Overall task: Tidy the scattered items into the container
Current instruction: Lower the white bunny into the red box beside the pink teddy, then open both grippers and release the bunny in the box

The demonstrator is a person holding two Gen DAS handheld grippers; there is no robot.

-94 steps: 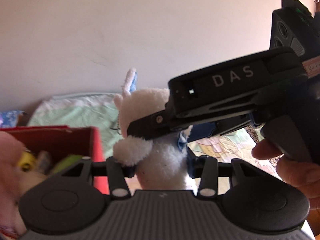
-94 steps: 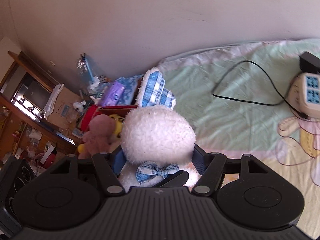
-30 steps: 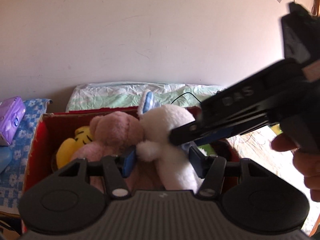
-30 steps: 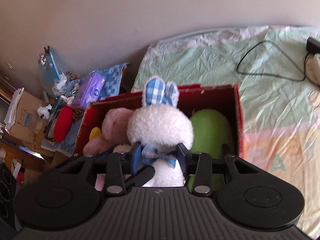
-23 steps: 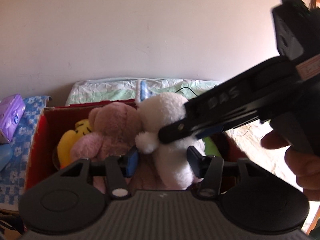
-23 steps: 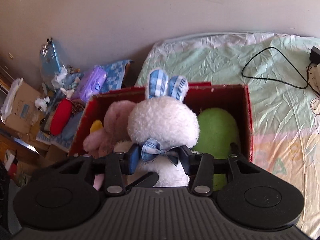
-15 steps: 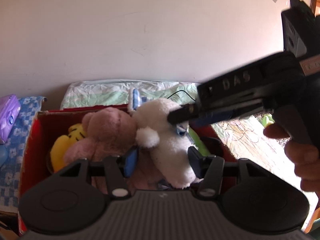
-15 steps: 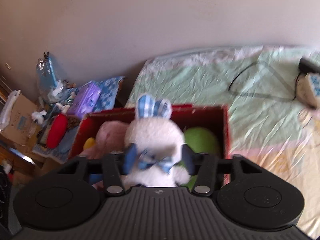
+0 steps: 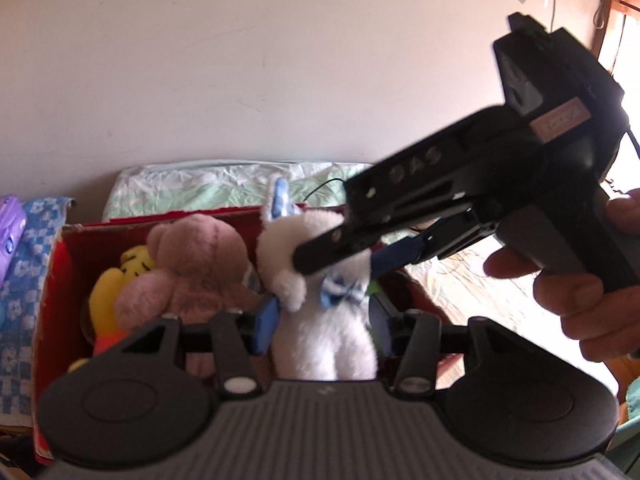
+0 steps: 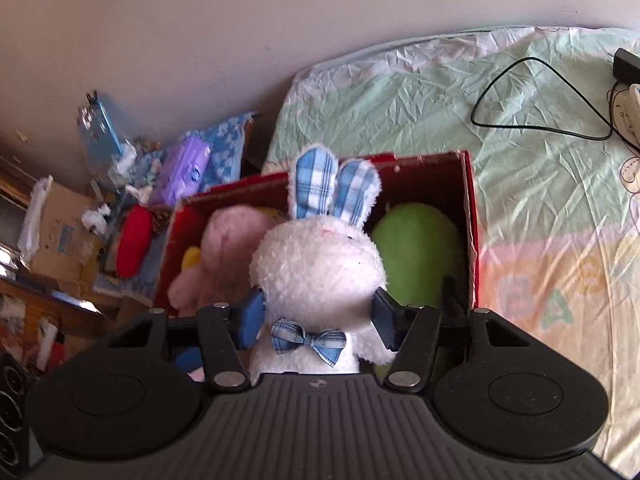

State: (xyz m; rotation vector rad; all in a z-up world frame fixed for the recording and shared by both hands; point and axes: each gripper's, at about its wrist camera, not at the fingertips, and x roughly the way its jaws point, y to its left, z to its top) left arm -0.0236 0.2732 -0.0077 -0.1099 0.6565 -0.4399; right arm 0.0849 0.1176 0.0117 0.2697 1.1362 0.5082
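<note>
Left wrist view, read from the left: a purple packet (image 9: 9,232) is seen on blue floral cloth (image 9: 24,280) beside the red cardboard box (image 9: 42,300). Inside the box a yellow plush (image 9: 106,292) is pressed against a pink teddy bear (image 9: 188,264). The white plush rabbit (image 9: 328,320) is stood upright in the box, with the left gripper (image 9: 320,322) set around its body; the jaws are closing, and the blue pads are seen against its flanks. The right gripper (image 9: 348,258) is reached in from the right, held by a hand (image 9: 580,292); the letters "DAS" are read on its black body, while a small pink label further back is too blurred to be read.

In the right wrist view the rabbit's neck, above a blue checked bow tie (image 10: 308,340), is bracketed by the right gripper's closing jaws, whose pads touch the fur. A green plush (image 10: 416,256) is lodged at the box's right end. Faint pastel letters "BAS" are printed on the bedsheet (image 10: 540,304), where a black cable (image 10: 540,128) is looped.
</note>
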